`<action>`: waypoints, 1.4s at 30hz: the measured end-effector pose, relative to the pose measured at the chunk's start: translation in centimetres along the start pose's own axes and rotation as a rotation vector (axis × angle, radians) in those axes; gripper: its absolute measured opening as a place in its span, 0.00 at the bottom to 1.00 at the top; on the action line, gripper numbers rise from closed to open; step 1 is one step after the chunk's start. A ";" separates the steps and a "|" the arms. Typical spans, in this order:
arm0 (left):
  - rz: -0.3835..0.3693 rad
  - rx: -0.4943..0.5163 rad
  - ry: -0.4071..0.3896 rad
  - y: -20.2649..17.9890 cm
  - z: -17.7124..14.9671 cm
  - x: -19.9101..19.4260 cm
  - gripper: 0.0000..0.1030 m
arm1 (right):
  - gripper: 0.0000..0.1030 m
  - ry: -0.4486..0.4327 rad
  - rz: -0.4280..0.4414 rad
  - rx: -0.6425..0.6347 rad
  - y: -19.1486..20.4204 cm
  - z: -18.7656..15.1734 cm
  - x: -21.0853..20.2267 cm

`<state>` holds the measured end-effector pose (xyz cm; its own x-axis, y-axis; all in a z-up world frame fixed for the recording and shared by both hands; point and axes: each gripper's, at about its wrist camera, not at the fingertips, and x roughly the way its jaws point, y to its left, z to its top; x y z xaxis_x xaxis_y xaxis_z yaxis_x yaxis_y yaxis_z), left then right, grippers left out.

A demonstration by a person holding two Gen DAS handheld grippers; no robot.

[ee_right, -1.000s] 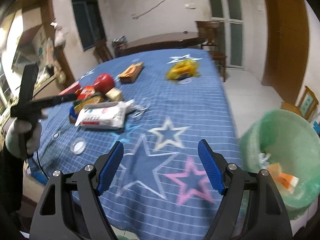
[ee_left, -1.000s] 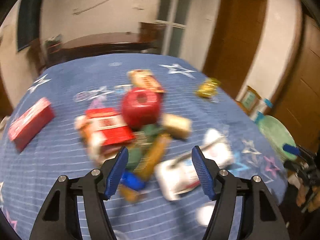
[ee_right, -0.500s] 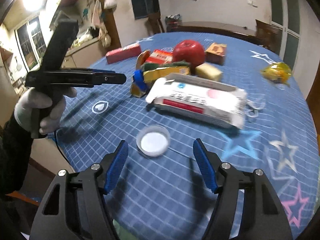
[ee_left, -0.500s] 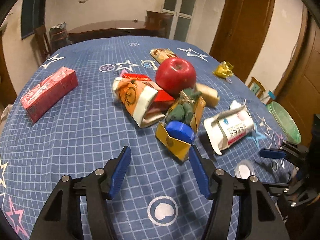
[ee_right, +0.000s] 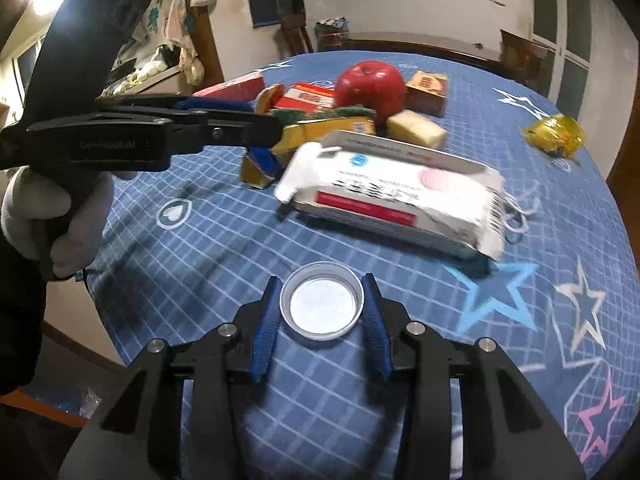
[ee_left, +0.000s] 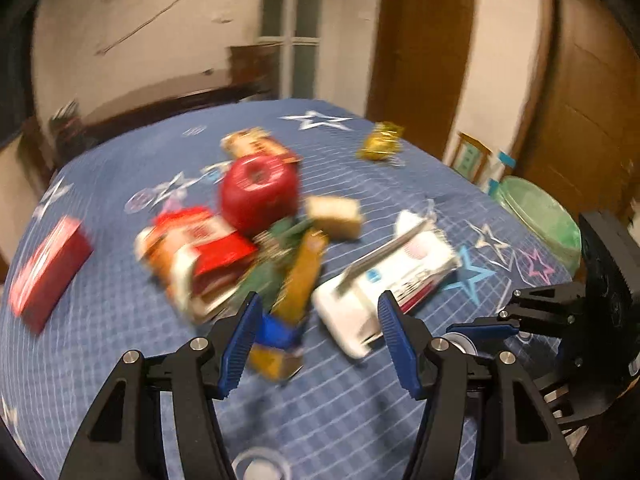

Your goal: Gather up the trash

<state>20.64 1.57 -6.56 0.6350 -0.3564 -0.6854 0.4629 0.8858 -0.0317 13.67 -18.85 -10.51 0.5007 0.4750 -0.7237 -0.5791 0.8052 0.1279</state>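
Two blue pads of our right gripper (ee_right: 322, 314) stand on either side of a small round lid (ee_right: 322, 304) that lies flat on the blue star tablecloth (ee_right: 552, 216), near the table's near edge. The jaws have just been closing; they sit just beside the lid's rim, and we cannot tell if they already press on it. Behind the lid lies a white wipes packet (ee_right: 396, 196). Further back a red apple (ee_right: 370, 86) touches a heap of cartons and wrappers, and a yellow wrapper (ee_right: 554, 136) lies alone near the right edge.

Our left gripper (ee_left: 318, 330) hangs over the heap with its jaws partly open and nothing between them; this view is blurred. A green trash bin (ee_left: 540, 216) stands beyond the table's right edge.
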 end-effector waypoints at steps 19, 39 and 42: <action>-0.234 0.407 0.249 -7.4 3.5 7.6 0.65 | 0.38 -0.029 0.006 0.141 -5.5 -3.9 -4.3; -0.199 0.370 0.287 -10.8 1.5 8.8 0.61 | 0.38 -0.045 -0.013 0.161 -6.1 -5.0 -5.1; -0.183 0.355 0.263 -11.3 1.2 8.7 0.56 | 0.38 -0.048 -0.019 0.162 -6.1 -5.1 -5.3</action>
<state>21.74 -11.89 -11.30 0.3665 -0.3690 -0.8541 0.7640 0.6433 0.0499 11.32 -28.05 -10.92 0.5429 0.4723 -0.6944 -0.4598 0.8591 0.2248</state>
